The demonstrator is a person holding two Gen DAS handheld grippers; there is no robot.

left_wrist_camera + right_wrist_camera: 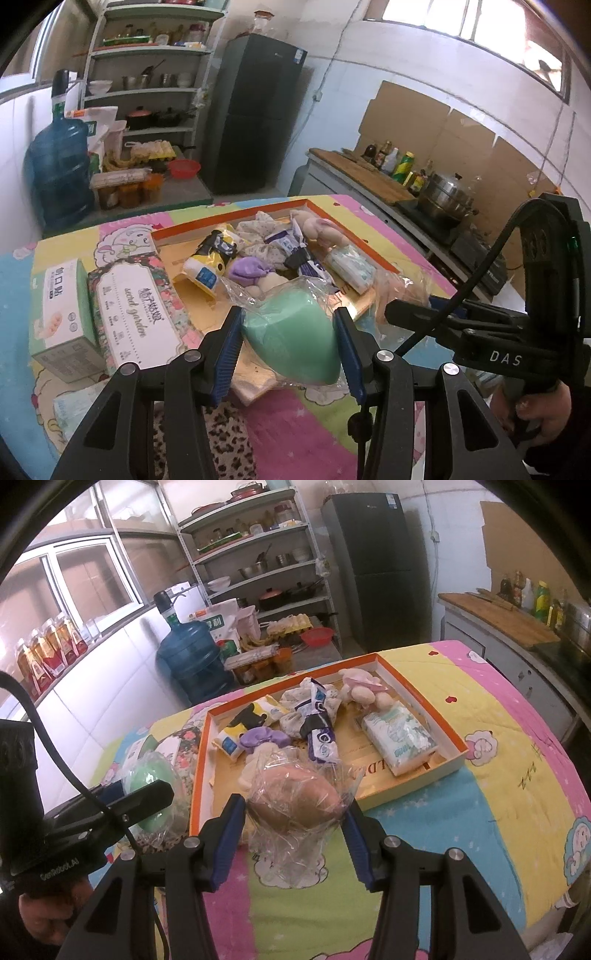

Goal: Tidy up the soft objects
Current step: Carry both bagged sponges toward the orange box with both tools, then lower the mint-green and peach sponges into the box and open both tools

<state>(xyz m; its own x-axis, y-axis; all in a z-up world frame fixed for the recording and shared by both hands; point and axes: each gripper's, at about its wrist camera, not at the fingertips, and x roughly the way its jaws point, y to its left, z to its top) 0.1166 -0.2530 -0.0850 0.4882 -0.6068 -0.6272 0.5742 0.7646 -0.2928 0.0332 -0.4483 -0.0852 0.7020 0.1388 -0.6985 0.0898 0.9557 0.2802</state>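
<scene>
The left gripper (290, 334) is clamped on a green teardrop sponge (293, 339) in clear plastic wrap, its blue pads pressing both sides, held over the near edge of the orange-rimmed tray (373, 254). The right gripper (295, 821) clasps a tan teardrop sponge (295, 801), also in crinkled wrap, just in front of the tray's near rim (413, 794) and above the patterned quilt (517, 738). To the left of the tray lie a floral tissue pack (142, 314) and a green box (62, 314), touching side by side. Inside the tray sit a purple scrunchie (258, 738), a yellow tissue pack (251, 720), bundled cloth (295, 716), a white tissue pack (399, 738) and, farthest, a plush toy (364, 686). Beyond stand a blue water jug (192, 661), shelves (266, 554) and a dark fridge (373, 561)
</scene>
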